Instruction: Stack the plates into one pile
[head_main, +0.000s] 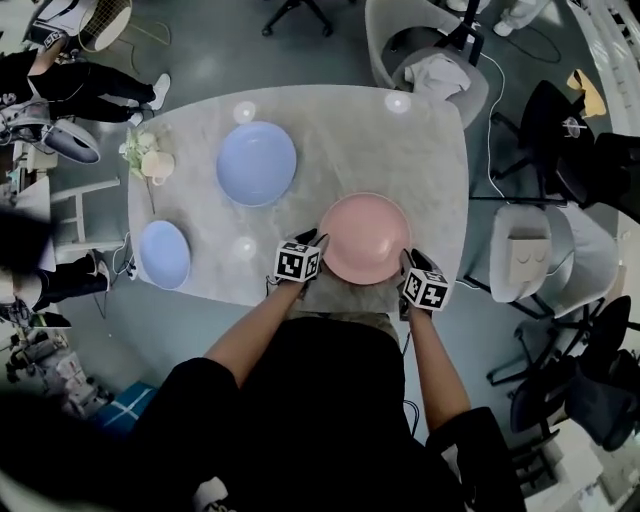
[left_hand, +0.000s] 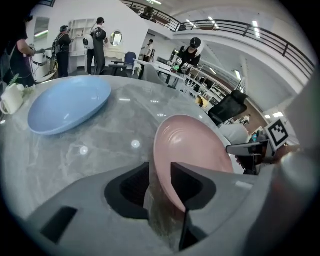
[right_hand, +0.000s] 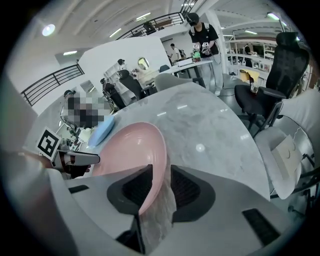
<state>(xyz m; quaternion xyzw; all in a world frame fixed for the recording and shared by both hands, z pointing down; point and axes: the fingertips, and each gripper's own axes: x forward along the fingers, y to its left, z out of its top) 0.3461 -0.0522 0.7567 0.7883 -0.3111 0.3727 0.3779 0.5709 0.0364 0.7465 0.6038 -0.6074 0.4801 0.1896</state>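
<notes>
A pink plate (head_main: 365, 238) lies on the marble table (head_main: 350, 130) near its front edge. My left gripper (head_main: 312, 240) is at the plate's left rim and my right gripper (head_main: 408, 258) at its right rim. In the left gripper view the pink plate's (left_hand: 190, 150) rim runs between the jaws of the left gripper (left_hand: 160, 172), with a gap beside it; the jaws stand open. In the right gripper view the plate's (right_hand: 130, 150) rim likewise sits loosely between the open jaws of the right gripper (right_hand: 161, 175). A large blue plate (head_main: 257, 163) and a small blue plate (head_main: 164, 254) lie further left.
A white cup with a small plant (head_main: 150, 160) stands at the table's far left edge. Office chairs (head_main: 525, 255) stand close to the table's right side. People stand and sit around the room beyond the table.
</notes>
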